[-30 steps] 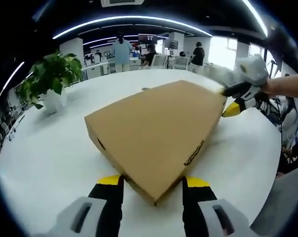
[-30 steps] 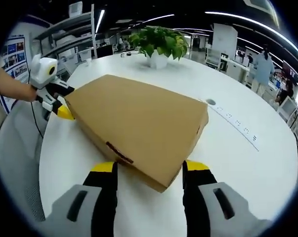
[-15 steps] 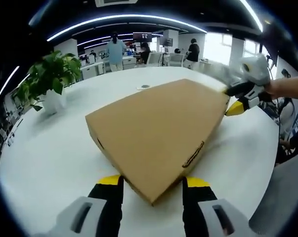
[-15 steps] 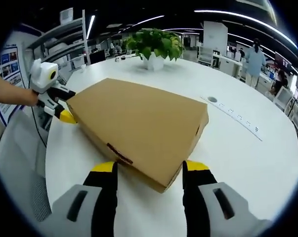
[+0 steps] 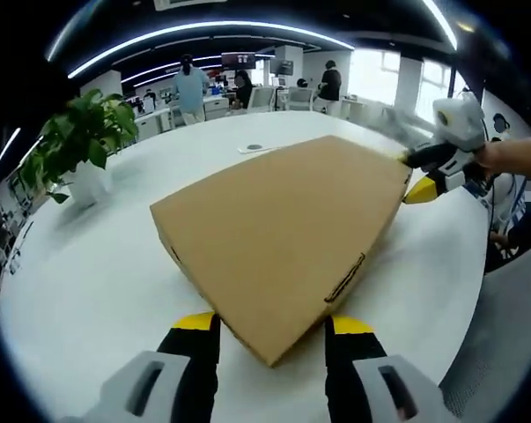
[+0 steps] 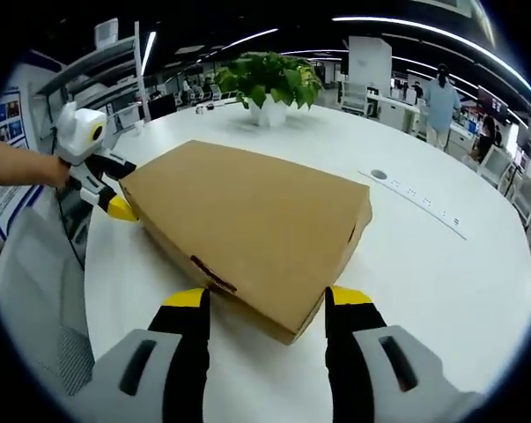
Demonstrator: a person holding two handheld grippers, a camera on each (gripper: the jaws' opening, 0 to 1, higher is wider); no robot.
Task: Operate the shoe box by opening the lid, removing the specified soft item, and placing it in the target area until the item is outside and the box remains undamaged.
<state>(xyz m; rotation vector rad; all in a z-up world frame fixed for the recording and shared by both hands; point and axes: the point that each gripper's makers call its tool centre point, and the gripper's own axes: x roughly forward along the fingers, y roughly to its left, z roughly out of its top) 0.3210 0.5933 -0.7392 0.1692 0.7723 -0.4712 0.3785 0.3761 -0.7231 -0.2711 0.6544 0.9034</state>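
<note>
A closed brown cardboard shoe box lies flat on the round white table, its lid down. My left gripper is open, and its yellow-tipped jaws straddle the box's near corner. At the far corner the right gripper is held by a hand, one yellow tip beside the box edge. In the right gripper view the same box points a corner between the open jaws of my right gripper. The left gripper sits at the box's far left corner. The soft item is hidden inside.
A potted green plant stands on the table beyond the box. A power strip is set into the tabletop. Grey chair fabric lies past the table edge. People stand far back in the office.
Both views have shifted slightly with the hands. The box stays shut and in place, and both grippers keep their corners.
</note>
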